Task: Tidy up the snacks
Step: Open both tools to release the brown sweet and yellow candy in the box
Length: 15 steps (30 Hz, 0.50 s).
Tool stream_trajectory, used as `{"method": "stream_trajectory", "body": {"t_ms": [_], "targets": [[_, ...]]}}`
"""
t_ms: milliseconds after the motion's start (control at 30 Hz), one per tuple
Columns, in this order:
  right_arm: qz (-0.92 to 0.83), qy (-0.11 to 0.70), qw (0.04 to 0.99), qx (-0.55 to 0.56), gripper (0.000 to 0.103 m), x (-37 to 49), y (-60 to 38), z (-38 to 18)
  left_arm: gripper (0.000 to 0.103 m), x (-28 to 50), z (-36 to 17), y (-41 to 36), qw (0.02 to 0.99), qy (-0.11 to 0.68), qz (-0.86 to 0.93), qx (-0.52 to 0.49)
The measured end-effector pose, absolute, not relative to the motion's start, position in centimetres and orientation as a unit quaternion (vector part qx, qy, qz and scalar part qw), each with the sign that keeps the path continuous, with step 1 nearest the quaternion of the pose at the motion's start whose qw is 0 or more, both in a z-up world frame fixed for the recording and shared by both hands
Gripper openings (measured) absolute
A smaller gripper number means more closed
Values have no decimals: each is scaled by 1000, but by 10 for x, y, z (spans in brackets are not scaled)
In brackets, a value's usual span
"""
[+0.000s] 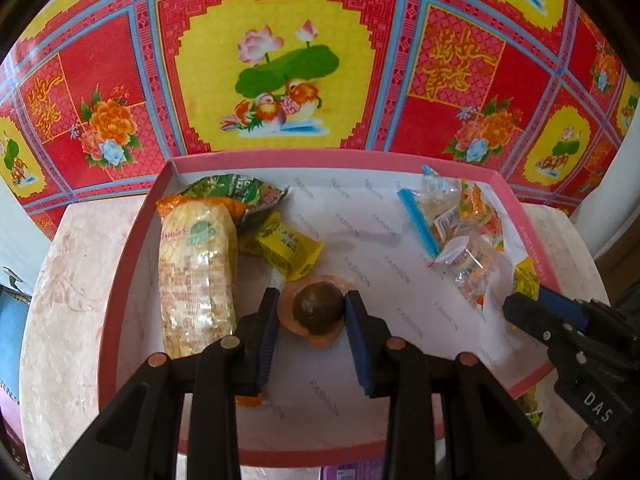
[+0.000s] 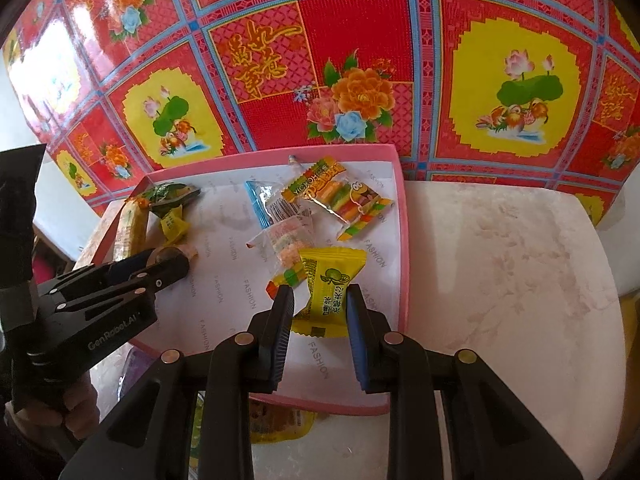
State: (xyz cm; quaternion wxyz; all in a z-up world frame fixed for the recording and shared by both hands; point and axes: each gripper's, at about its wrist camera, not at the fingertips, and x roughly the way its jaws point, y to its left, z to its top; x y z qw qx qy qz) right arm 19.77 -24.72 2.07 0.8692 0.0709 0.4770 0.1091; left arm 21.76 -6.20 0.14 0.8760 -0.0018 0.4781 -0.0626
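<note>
My left tongs are narrowed onto a round brown snack in an orange wrapper, low over the floor of the pink box on the pale worktop. It sits directly between the pads, just right of the long rice-cracker pack, whose long axis runs near to far. My right tongs grip a yellow candy packet, standing upright near the box's right wall, beside the clear sweet bags. I judge each snack only needs lowering and letting go. The right view shows the packet's printed face; the left view shows only its yellow edge
</note>
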Motion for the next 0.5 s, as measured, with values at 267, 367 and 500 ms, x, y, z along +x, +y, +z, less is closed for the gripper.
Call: {"method": "stream_trajectory", "body": {"t_ms": [267, 367, 500], "targets": [[117, 482, 865, 74, 28, 200, -242, 18, 35, 217, 0, -63, 878, 475, -62, 0], [117, 483, 864, 78, 28, 201, -242, 17, 35, 219, 0, -62, 876, 479, -62, -2], [117, 482, 865, 80, 29, 200, -242, 18, 35, 219, 1, -62, 873, 483, -66, 0]]}}
